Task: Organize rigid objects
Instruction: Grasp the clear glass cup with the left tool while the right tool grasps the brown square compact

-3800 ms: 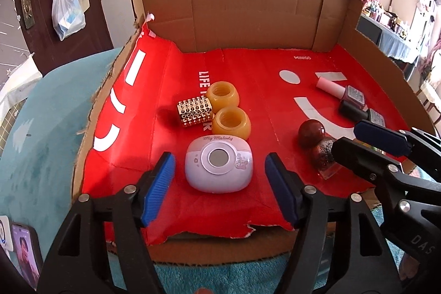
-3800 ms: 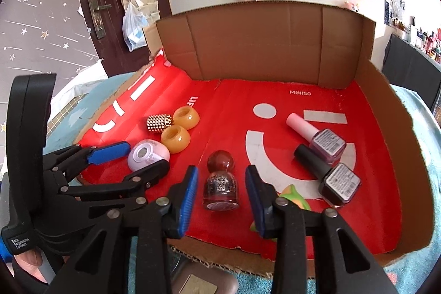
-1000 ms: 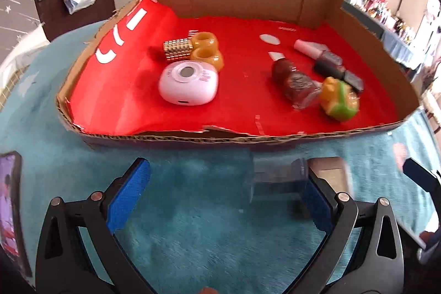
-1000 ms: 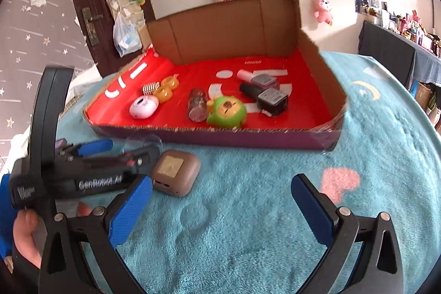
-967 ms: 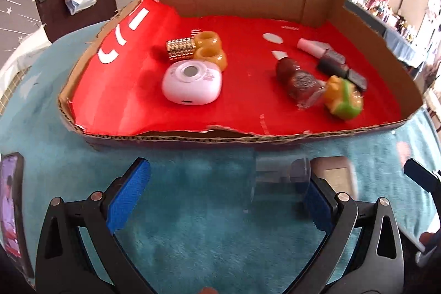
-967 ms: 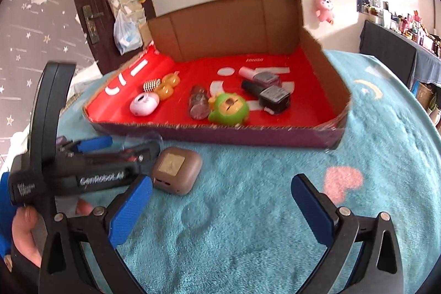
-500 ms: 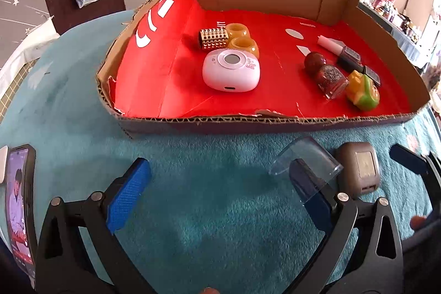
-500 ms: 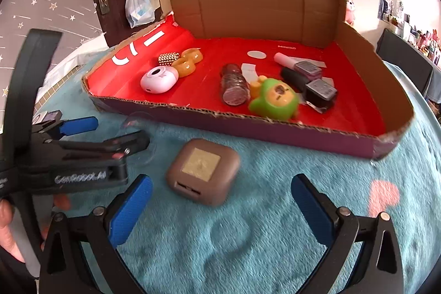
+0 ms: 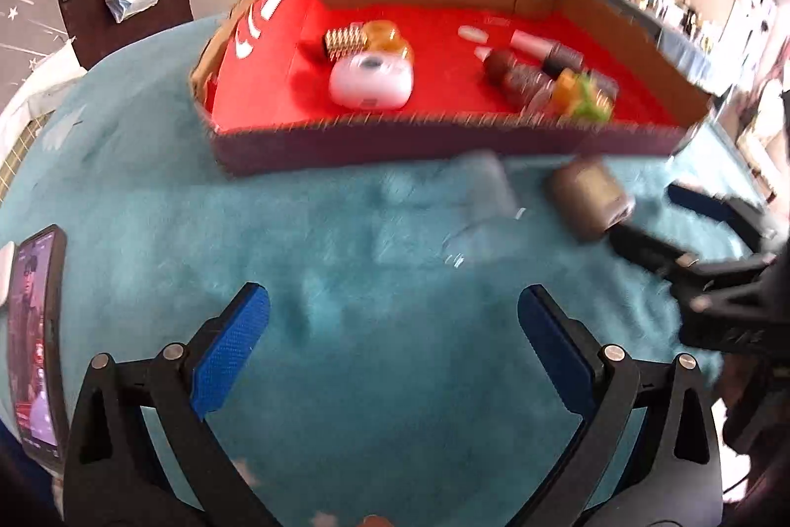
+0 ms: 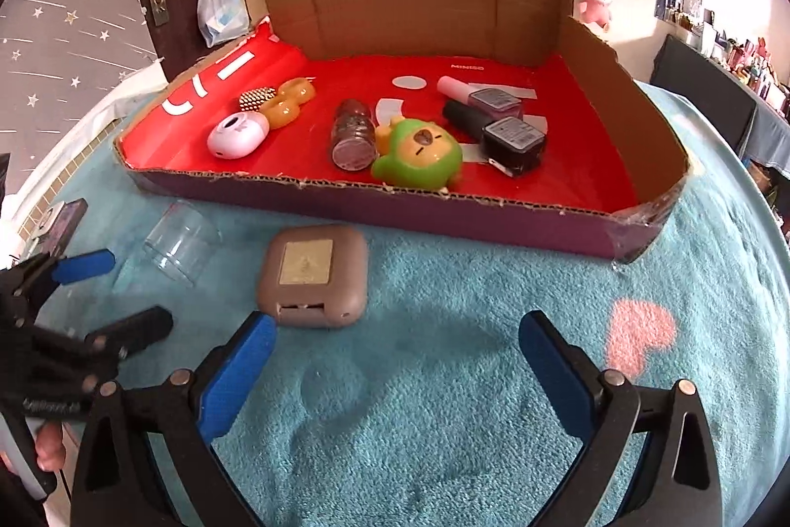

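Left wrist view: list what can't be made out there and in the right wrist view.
- Clear cup, left wrist view: motion blur smears its outline; upright or tipped is unclear.
- Phone, left wrist view: cut off by the left edge.
- Bottle labels, right wrist view: print too small.
- Left tool, right wrist view: body cut by the edge.

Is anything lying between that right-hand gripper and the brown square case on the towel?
Nothing visible. The right gripper is open, and only bare teal towel separates it from the brown square case, which sits slightly left of its centre.
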### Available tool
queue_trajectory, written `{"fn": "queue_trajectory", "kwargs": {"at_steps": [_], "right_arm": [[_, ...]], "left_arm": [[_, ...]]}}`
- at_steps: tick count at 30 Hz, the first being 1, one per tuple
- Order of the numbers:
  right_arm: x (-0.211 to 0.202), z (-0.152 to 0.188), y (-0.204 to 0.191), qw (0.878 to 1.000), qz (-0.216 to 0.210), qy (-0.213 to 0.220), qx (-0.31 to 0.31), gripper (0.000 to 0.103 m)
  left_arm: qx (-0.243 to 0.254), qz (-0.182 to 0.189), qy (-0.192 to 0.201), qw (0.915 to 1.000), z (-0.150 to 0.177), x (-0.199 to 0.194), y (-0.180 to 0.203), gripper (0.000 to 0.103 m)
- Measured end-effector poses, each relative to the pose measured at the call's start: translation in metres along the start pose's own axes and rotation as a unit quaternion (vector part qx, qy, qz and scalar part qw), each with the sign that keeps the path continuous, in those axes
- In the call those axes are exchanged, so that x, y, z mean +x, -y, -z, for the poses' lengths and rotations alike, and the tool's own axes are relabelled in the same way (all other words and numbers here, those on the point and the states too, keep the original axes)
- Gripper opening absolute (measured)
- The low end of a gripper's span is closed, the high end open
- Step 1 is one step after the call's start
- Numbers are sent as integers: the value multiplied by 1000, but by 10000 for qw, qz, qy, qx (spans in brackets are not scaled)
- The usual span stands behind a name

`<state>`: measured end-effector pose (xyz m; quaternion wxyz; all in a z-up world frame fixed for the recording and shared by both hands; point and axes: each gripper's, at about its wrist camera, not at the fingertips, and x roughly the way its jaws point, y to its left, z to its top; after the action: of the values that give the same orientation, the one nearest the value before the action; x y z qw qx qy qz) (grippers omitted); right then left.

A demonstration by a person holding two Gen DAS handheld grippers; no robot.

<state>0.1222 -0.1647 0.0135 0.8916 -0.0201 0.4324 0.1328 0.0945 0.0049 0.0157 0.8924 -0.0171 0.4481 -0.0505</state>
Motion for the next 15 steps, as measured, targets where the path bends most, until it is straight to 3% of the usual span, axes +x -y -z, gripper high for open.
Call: {"fn": "queue_trajectory", "kwargs": {"at_steps": [6,15], "right_arm": [[0,-11,-4,9998,-123,114,72,88],[0,-9,-3,9998,-192,90,-52,88]], "left_arm": [[-169,28,162,9997,-15,8,8,101],[-269,-241,-22,9993,-19,26,-2,101]]}}
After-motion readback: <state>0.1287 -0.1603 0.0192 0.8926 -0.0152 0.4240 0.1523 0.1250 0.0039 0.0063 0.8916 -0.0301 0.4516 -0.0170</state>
